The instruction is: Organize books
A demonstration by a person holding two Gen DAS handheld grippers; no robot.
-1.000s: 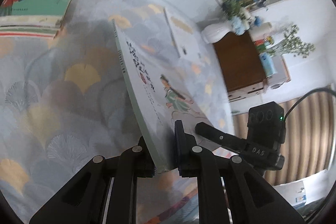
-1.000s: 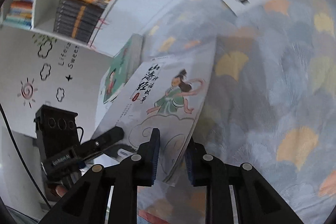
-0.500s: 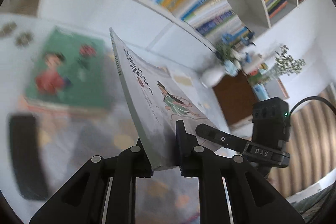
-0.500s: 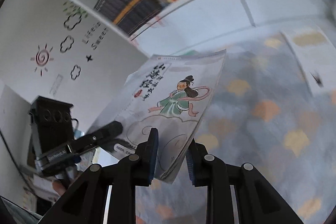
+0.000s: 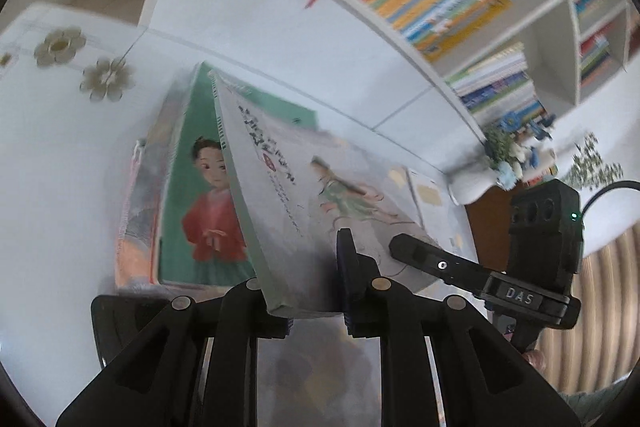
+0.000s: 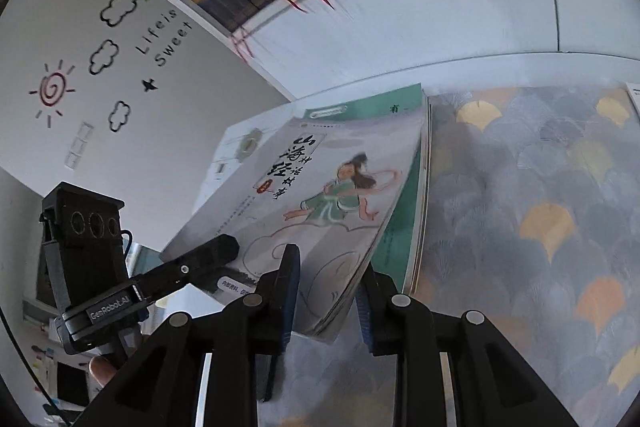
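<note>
Leaf-patterned tabletop (image 6: 540,187) below, my left claw (image 5: 312,291) and right claw (image 6: 324,301) both grip the grey book (image 6: 320,195) above the green-topped stack (image 5: 192,203); one book (image 5: 424,187) remains.

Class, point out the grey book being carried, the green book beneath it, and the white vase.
grey book (image 6: 320,195), right wrist view, front cover.
green book (image 5: 188,187), left wrist view, front cover.
white vase (image 5: 472,183), left wrist view, its body.

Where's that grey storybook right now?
The grey storybook is held up between both grippers, left gripper and right gripper, just over the green book by the wall.
</note>
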